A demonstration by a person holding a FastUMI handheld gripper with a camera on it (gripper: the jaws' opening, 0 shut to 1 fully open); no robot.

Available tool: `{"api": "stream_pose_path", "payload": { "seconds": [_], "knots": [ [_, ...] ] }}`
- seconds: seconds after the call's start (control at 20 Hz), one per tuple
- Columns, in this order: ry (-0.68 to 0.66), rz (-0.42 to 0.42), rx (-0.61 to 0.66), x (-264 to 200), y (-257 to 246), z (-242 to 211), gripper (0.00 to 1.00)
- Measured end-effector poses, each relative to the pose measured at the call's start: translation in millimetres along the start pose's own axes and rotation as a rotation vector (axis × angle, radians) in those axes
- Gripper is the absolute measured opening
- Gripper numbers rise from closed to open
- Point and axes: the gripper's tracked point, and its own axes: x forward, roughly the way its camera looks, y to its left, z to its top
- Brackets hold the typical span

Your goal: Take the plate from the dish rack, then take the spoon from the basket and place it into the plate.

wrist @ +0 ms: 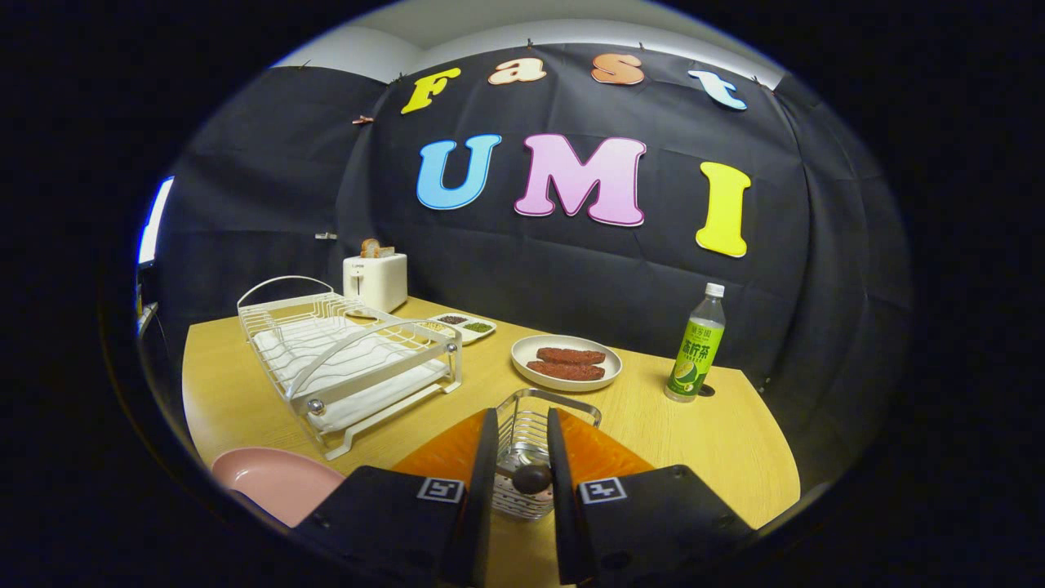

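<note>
My gripper (522, 478) hangs over the wire basket (563, 408), which stands on an orange mat (604, 453). Its fingers are drawn close together around the dark rounded handle end of the spoon (531, 478), which sticks up out of the basket between them. The rest of the spoon is hidden by the basket and the fingers. A pink plate (273, 482) lies on the table left of the fingers, in front of the white dish rack (347, 359). No dishes stand in the rack.
Beyond the basket sits a white plate with two brown sausages (566, 361). A green bottle (696, 347) stands to the right. A white toaster (375, 280) and a small divided dish (462, 325) are behind the rack on the wooden table (718, 441).
</note>
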Motion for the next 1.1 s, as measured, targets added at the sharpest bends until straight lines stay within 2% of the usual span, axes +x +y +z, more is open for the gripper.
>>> {"api": "stream_pose_path", "payload": {
  "seconds": [0.05, 0.1, 0.35, 0.45, 0.85, 1.1],
  "knots": [
    [0.000, -0.008, 0.006, 0.9, -1.7, 0.9, 0.28],
    [-0.003, -0.006, 0.015, 0.7, -0.7, 2.2, 0.24],
    [0.016, -0.029, 0.049, 2.1, -8.3, 6.0, 0.18],
    [0.026, -0.026, 0.064, 0.5, -11.2, 11.7, 0.17],
    [-0.049, -0.004, 0.051, -14.2, -17.1, 87.9, 0.15],
    [-0.070, 0.062, 0.035, -42.1, 3.8, 126.0, 0.15]
  ]
}}
